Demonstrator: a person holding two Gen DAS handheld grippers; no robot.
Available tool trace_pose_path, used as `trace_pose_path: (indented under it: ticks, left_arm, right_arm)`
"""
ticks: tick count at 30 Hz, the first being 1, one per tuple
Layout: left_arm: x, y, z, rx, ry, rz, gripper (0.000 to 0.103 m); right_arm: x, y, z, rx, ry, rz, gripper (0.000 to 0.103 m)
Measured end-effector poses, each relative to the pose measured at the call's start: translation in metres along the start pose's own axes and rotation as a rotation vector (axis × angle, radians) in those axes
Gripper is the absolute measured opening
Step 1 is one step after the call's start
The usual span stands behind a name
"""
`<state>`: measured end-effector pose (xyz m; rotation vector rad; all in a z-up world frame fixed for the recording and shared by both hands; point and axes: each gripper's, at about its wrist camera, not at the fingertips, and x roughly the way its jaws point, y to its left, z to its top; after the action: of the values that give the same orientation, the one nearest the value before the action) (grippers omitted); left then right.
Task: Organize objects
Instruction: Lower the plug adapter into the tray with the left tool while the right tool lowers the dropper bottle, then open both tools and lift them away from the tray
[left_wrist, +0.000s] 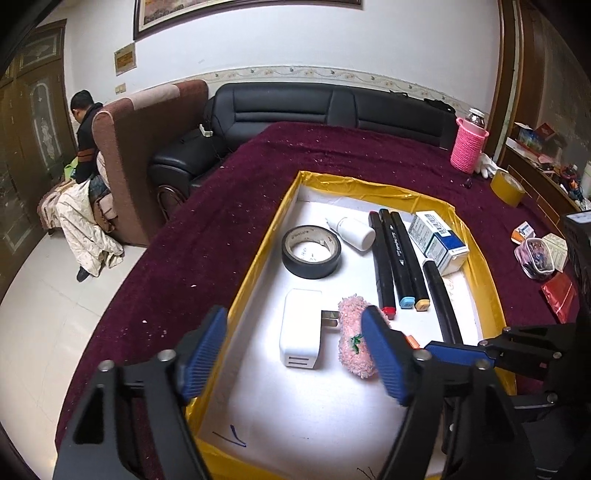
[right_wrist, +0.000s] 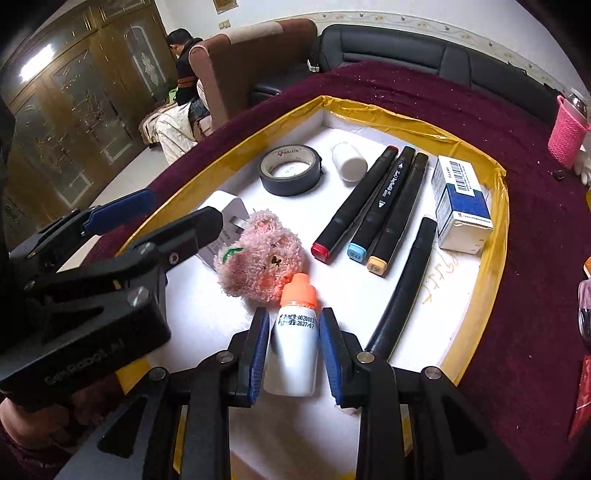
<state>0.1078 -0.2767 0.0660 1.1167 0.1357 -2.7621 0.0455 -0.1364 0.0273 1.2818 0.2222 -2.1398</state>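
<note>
Clamped between the blue pads of the right gripper (right_wrist: 291, 354): a small white bottle with an orange cap (right_wrist: 295, 332), long axis running toward 12 o'clock in the right wrist view, cap at the far end, base nearest the camera, sitting over the near part of the white floor of the tray (right_wrist: 476, 306). Just beyond the cap, at 11 o'clock, a fluffy pink plush toy (right_wrist: 258, 258) with a green stitch on one side, touching or nearly touching the cap. Behind the toy at 10 o'clock, a white charger plug (left_wrist: 301, 332), prongs aimed at the toy. Farther back, a roll of black tape (right_wrist: 290, 170) lying flat, and beside it a small white bottle (right_wrist: 349, 160) on its side. At 1 o'clock, three black markers (right_wrist: 376, 206) side by side and touching, caps red, blue and yellow toward the camera, bodies slanting up to the right; a fourth black marker (right_wrist: 406, 288) alone, nearer the right wall, on much the same slant. In the far right corner, a blue-and-white carton (right_wrist: 461, 206) with a barcode on top. All of these inside the shallow tray with yellow-taped walls, resting on a dark red cloth (left_wrist: 221, 206). Left gripper (left_wrist: 295, 350) spread wide above the tray's left wall, nothing between its fingers. Outside the tray at 1 o'clock in the left wrist view, a pink knitted holder (left_wrist: 467, 147) with a jar in it and a roll of yellow tape (left_wrist: 508, 188).
</note>
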Motion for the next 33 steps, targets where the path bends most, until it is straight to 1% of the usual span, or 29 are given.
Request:
trace_pose_path:
  ticks: [3, 5, 11, 14, 17, 18, 20, 21, 22, 23, 26, 28, 33]
  left_arm:
    - [-0.005, 0.0, 0.001, -0.004, 0.0, 0.005, 0.08]
    - [-0.009, -0.002, 0.0, -0.003, -0.001, 0.013, 0.082]
    - [-0.02, -0.009, -0.001, 0.01, -0.011, 0.031, 0.084]
    - [-0.026, -0.015, 0.0, 0.015, -0.018, 0.036, 0.087]
    - [-0.032, -0.021, 0.002, 0.027, -0.023, 0.04, 0.088]
    - [-0.033, -0.024, 0.002, 0.033, -0.024, 0.041, 0.088]
    - [-0.037, -0.031, 0.002, 0.047, -0.024, 0.044, 0.088]
    - [-0.038, -0.034, 0.002, 0.055, -0.024, 0.044, 0.088]
    - [-0.039, -0.037, 0.002, 0.062, -0.024, 0.043, 0.089]
    - [-0.041, -0.04, 0.003, 0.07, -0.025, 0.042, 0.089]
    - [-0.044, -0.052, 0.003, 0.095, -0.029, 0.039, 0.089]
    - [-0.047, -0.06, 0.003, 0.112, -0.029, 0.038, 0.089]
    - [-0.051, -0.085, 0.005, 0.165, -0.031, 0.033, 0.089]
  right_arm:
    - [-0.005, 0.0, -0.001, 0.009, -0.01, 0.014, 0.041]
    - [-0.009, -0.001, -0.003, 0.016, -0.02, 0.022, 0.048]
    - [-0.026, -0.012, -0.009, 0.062, -0.052, 0.047, 0.055]
    - [-0.036, -0.023, -0.014, 0.103, -0.07, 0.059, 0.06]
    - [-0.045, -0.035, -0.02, 0.132, -0.086, 0.057, 0.064]
    - [-0.049, -0.039, -0.022, 0.142, -0.093, 0.057, 0.064]
    - [-0.059, -0.047, -0.026, 0.16, -0.117, 0.094, 0.064]
    - [-0.062, -0.048, -0.028, 0.164, -0.124, 0.094, 0.065]
    - [-0.068, -0.051, -0.03, 0.173, -0.139, 0.074, 0.068]
    - [-0.075, -0.054, -0.032, 0.179, -0.164, 0.069, 0.07]
    - [-0.09, -0.063, -0.037, 0.198, -0.201, 0.081, 0.075]
    - [-0.099, -0.072, -0.041, 0.214, -0.224, 0.075, 0.077]
    - [-0.112, -0.102, -0.054, 0.271, -0.249, 0.051, 0.078]
